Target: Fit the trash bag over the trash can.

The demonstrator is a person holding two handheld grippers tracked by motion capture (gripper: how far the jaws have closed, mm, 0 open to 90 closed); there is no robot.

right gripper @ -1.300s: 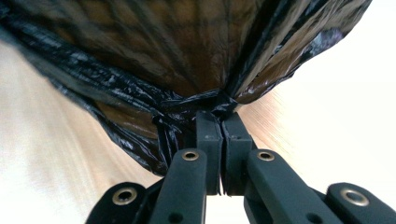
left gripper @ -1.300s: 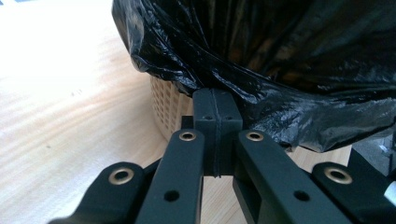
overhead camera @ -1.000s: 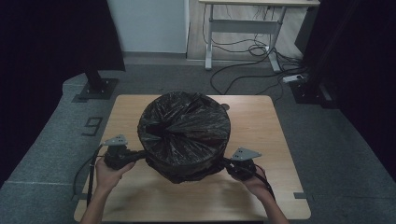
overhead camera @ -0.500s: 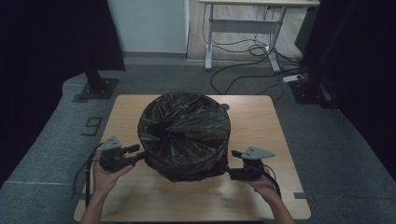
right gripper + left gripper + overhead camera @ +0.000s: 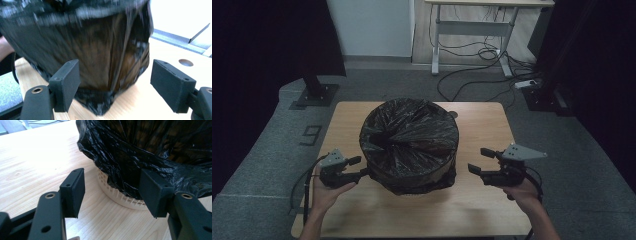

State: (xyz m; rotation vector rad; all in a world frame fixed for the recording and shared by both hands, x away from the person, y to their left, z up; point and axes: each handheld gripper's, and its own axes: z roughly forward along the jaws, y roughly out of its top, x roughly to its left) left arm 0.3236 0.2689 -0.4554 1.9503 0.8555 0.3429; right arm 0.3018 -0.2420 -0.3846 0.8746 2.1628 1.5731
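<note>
Fingers (image 5: 73, 191) of both open grippers just beside black bag (image 5: 409, 135), apart.

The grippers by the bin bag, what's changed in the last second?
Both let go of the black bag. The right gripper has pulled back and risen, jaws open. The left gripper has just been opening, staying close beside it. The basket and table stayed put.

Light wooden table (image 5: 492, 130), round hole (image 5: 453, 114) near far edge; grey floor (image 5: 277, 145) around it; second desk (image 5: 472, 30) beyond, white-framed, loose cables (image 5: 482, 55) beneath; black stand base (image 5: 317, 95) far left; power strip (image 5: 526, 83) at right.
</note>
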